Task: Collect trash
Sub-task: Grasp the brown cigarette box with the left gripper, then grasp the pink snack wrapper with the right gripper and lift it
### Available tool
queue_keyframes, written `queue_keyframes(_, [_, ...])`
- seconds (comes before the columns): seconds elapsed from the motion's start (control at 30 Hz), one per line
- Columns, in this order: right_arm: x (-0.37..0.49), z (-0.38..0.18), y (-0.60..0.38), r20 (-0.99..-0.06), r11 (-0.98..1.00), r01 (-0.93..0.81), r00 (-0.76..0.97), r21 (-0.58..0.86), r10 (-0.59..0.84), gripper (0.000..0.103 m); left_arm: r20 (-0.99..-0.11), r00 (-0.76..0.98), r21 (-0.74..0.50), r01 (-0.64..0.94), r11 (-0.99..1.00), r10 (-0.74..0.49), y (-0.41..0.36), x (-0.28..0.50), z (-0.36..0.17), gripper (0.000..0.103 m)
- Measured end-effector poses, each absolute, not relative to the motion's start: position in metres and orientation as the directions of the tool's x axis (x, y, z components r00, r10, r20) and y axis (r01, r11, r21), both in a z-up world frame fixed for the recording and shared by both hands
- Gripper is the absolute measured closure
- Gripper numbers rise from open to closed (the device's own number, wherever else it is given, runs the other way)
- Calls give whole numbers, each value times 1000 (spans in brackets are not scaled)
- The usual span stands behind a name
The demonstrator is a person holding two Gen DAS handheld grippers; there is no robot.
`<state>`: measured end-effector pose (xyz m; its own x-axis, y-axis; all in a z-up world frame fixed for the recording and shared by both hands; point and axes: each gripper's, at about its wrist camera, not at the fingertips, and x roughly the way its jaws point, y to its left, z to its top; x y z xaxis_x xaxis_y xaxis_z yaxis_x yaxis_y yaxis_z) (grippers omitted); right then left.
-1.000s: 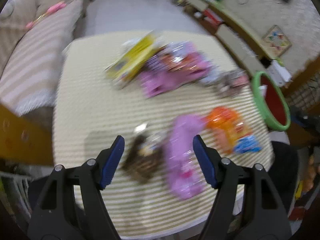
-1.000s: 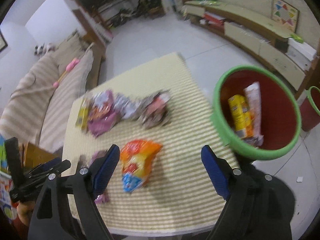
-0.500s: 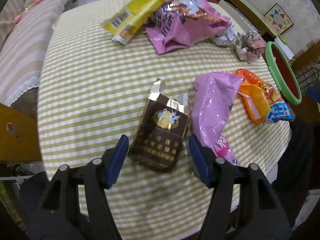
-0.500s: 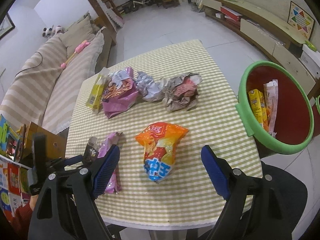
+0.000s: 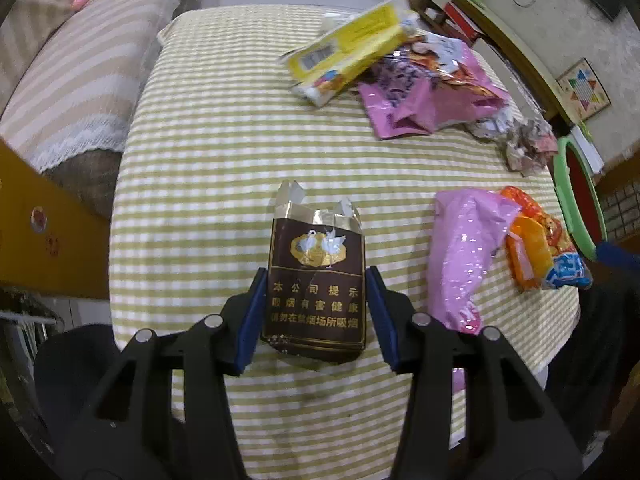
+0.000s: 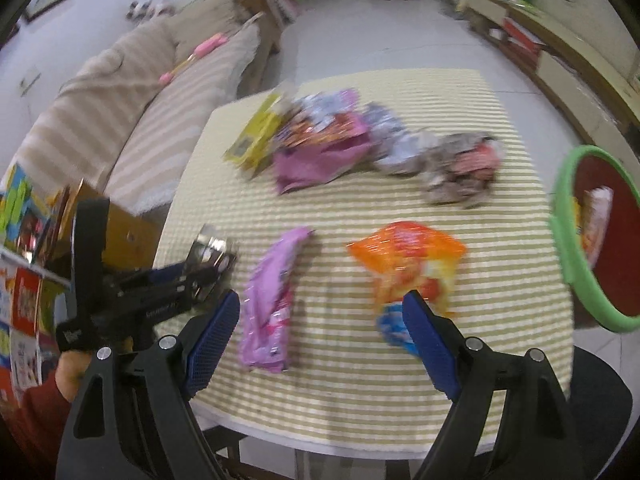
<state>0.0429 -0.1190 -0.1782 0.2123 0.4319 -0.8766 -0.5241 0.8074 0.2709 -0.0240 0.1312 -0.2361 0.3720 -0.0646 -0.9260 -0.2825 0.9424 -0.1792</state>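
1 checked table (image 5: 200,160) by sofa (image 5: 80,80); left hand-held gripper (image 5: 316,272) just closing around cigarette pack (image 5: 318,240), right (image 6: 320,296) released.

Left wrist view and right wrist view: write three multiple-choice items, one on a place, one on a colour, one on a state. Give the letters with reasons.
1. Where does the brown cigarette pack lie?
A. Between the left gripper's fingers
B. In the bin
C. On the sofa

2. What colour is the rim of the bin?
A. Blue
B. Green
C. Yellow

3. How do the right gripper's jaws stand?
A. Shut on the orange bag
B. Shut on the pink wrapper
C. Wide apart, holding nothing

Answers:
1 A, the blue pads flank the pack on the checked table, having just been closing.
2 B, a green rim rings the red inside.
3 C, the orange bag and pink wrapper lie flat beneath them.
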Motion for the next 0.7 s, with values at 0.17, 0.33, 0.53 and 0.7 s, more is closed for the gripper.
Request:
queue_keyframes(0.17, [39,-209,-85,-899,767,-576,120,284,422,22,-930,359,-200,-314,928,-80,135,-27,-242,56])
queue_keyframes(0.33, [42,-241,-66,-922,761,-586,55,280,382,26,-926,368,-219,-337,916,-86,140,-30,-242,55])
queue_keyframes(0.53, [43,-259,-65,-930,754,-581,-14,307,368,69,-925,369,-225,-343,912,-90,141,-32,-242,53])
queue_keyframes(0.7, [47,-252,-78,-927,755,-577,-7,311,376,76,-923,372,-231,-334,914,-97,139,-32,-242,49])
